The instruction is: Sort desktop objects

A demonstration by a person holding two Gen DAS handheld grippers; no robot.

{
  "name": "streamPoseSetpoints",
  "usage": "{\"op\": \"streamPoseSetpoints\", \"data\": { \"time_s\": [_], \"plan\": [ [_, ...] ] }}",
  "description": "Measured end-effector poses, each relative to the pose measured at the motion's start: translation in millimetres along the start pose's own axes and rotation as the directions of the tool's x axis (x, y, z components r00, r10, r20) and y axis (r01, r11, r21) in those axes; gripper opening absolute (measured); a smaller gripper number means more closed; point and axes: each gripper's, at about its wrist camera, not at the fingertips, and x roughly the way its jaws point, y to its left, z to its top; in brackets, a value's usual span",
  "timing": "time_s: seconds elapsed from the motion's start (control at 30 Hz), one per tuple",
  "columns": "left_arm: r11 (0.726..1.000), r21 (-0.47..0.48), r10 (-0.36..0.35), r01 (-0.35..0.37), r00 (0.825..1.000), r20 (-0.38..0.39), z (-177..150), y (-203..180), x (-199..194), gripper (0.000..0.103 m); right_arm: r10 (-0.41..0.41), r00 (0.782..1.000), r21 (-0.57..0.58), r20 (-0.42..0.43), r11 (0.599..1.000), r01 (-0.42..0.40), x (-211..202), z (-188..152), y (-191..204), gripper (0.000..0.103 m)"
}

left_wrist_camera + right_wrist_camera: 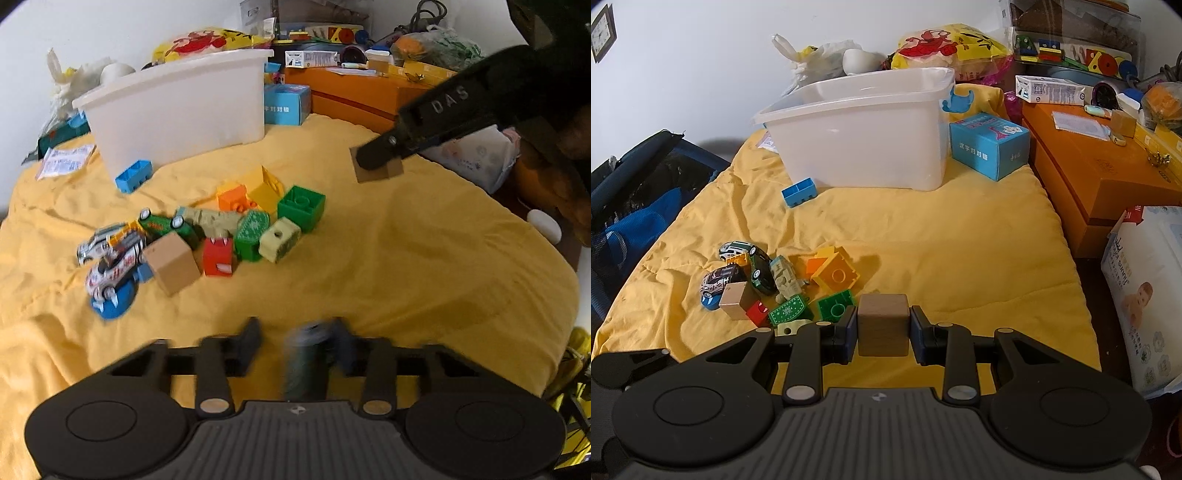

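Note:
My right gripper point(883, 330) is shut on a brown wooden cube point(883, 325) and holds it above the yellow cloth; it also shows in the left wrist view point(376, 162) at the upper right. My left gripper point(295, 343) is blurred, with a dark blurred object point(308, 354) between its fingers. A pile of toys lies on the cloth: toy cars point(110, 254), a light wooden cube point(171, 264), a red block point(218, 256), green blocks point(301, 206), yellow and orange bricks point(255, 192). A blue brick point(133, 175) lies by the white bin point(177, 107).
The white plastic bin point(864, 129) stands at the back of the yellow cloth point(960, 251). A blue carton point(991, 146) and an orange box point(1097, 173) stand to its right. A wipes pack point(1145, 288) sits at the right edge, a dark bag point(635, 192) at the left.

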Motion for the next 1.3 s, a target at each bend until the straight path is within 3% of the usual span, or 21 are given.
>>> {"op": "streamPoseSetpoints", "data": {
  "time_s": [0.37, 0.67, 0.7, 0.77, 1.03, 1.07, 1.13, 1.17, 1.2, 1.3],
  "plan": [
    [0.997, -0.024, 0.074, -0.074, 0.997, -0.007, 10.8, 11.6, 3.5, 0.032, -0.006, 1.0, 0.014, -0.006, 1.0, 0.006, -0.2, -2.8, -6.4, 0.033],
    [0.978, -0.091, 0.187, -0.185, 0.982, 0.014, 45.0, 48.6, -8.4, 0.031, 0.0, 1.0, 0.011, 0.005, 1.0, 0.0, 0.0, 2.2, -2.9, 0.033],
    [0.976, -0.098, 0.195, -0.192, 0.981, 0.018, 49.9, 53.4, -10.3, 0.03, 0.003, 1.0, 0.011, 0.01, 1.0, -0.003, -0.4, 4.4, -2.1, 0.033],
    [0.973, -0.105, 0.209, -0.205, 0.978, 0.025, 61.0, 62.2, -14.4, 0.012, 0.009, 1.0, 0.008, 0.022, 1.0, -0.009, -1.7, 9.2, -0.1, 0.033],
    [0.96, -0.114, 0.265, -0.256, 0.962, 0.072, 89.1, 88.0, -22.5, 0.012, 0.03, 0.997, -0.01, 0.078, 1.0, -0.029, -1.7, 34.2, 9.8, 0.033],
    [0.959, -0.127, 0.262, -0.252, 0.962, 0.077, 88.6, 90.5, -24.4, 0.015, 0.031, 0.996, -0.015, 0.081, 0.999, -0.03, -1.1, 35.5, 11.3, 0.033],
    [0.964, -0.157, 0.231, -0.215, 0.968, 0.095, 82.7, 93.7, -29.6, 0.031, 0.033, 0.996, -0.021, 0.078, 0.999, -0.032, -0.1, 35.7, 12.8, 0.033],
    [0.968, -0.159, 0.212, -0.196, 0.973, 0.091, 77.9, 93.5, -30.8, 0.052, 0.034, 0.997, -0.02, 0.075, 0.999, -0.032, 0.4, 34.8, 13.3, 0.033],
    [0.971, -0.157, 0.198, -0.183, 0.976, 0.092, 71.0, 91.9, -32.1, 0.065, 0.035, 0.997, -0.018, 0.07, 0.999, -0.034, 0.8, 33.0, 13.4, 0.033],
    [0.979, -0.114, 0.174, -0.168, 0.983, 0.052, 49.5, 82.0, -27.9, 0.066, 0.035, 0.998, -0.01, 0.053, 0.999, -0.034, 1.8, 26.2, 11.8, 0.033]
  ]
}}
